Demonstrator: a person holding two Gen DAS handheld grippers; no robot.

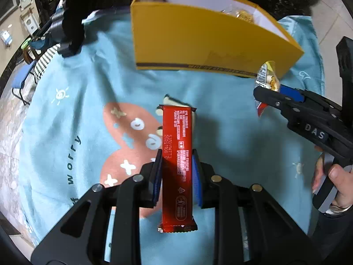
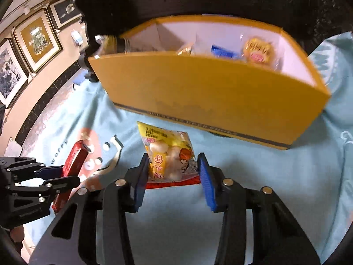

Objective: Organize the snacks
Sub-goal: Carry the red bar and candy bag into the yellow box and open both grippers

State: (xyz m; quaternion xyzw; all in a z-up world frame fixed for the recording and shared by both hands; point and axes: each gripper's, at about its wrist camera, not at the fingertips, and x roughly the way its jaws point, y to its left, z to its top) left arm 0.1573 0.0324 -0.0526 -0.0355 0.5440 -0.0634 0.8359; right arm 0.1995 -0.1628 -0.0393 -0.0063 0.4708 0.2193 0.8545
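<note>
Left gripper [image 1: 177, 165] clamped on red bar [image 1: 177, 165], pads against both long sides, bar lifted off blue cloth [image 1: 66, 110]. White packet [image 2: 114, 154] lies on cloth just beyond the bar. Centre: yellow box [image 2: 198, 92] standing on cloth, open top, several snacks inside; their sort unclear through blur. Right gripper [image 2: 174, 167] narrowed around a yellow bag [image 2: 167, 154] of pale round pieces; left pad touches, right pad contact cannot be told. Bag sits near the box front.

Framed pictures [image 2: 36, 39] on beige wall [image 2: 44, 81]; marble floor [image 1: 11, 119].
</note>
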